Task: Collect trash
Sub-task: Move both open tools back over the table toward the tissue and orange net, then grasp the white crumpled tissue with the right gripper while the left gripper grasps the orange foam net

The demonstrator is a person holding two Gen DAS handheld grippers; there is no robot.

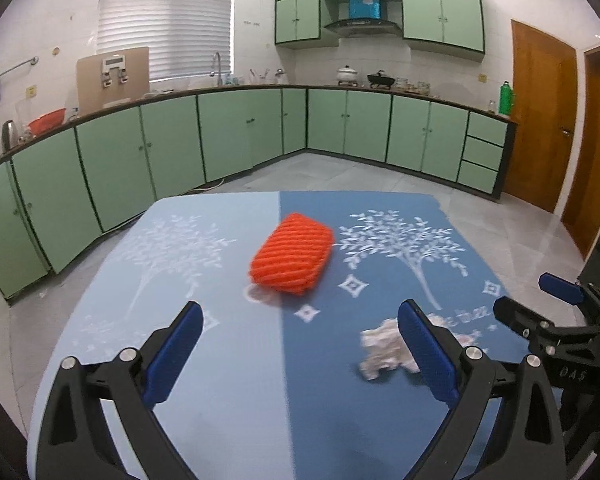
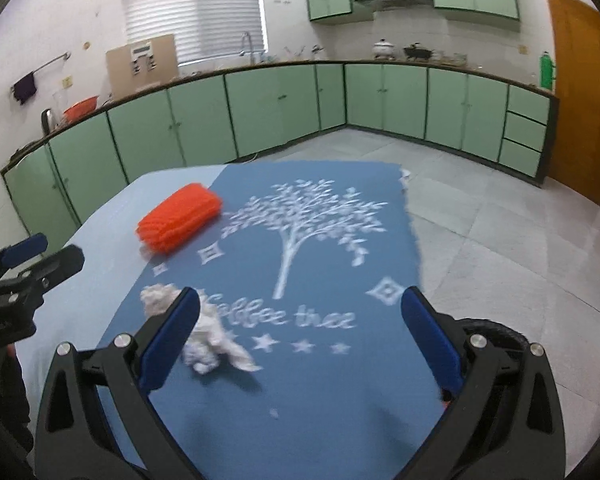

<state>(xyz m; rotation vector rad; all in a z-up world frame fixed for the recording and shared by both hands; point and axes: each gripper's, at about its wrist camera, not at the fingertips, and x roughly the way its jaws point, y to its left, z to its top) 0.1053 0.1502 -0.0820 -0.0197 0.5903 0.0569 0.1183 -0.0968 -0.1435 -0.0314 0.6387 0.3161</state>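
green kitchen cabinets (image 1: 172, 140) line the walls behind a table (image 1: 228, 360) covered in a two-tone blue cloth with white tree prints. an orange foam fruit net (image 1: 292, 258) lies near the middle of the cloth, along the seam between the light and dark halves. a crumpled white tissue (image 2: 204, 332) sits on the dark half, nearer the front edge. the left hand-held gripper (image 1: 300, 340) hovers over the table with its jaws spread wide, empty. the right hand-held gripper (image 2: 300, 328) is also wide and empty, the tissue just by its left finger.
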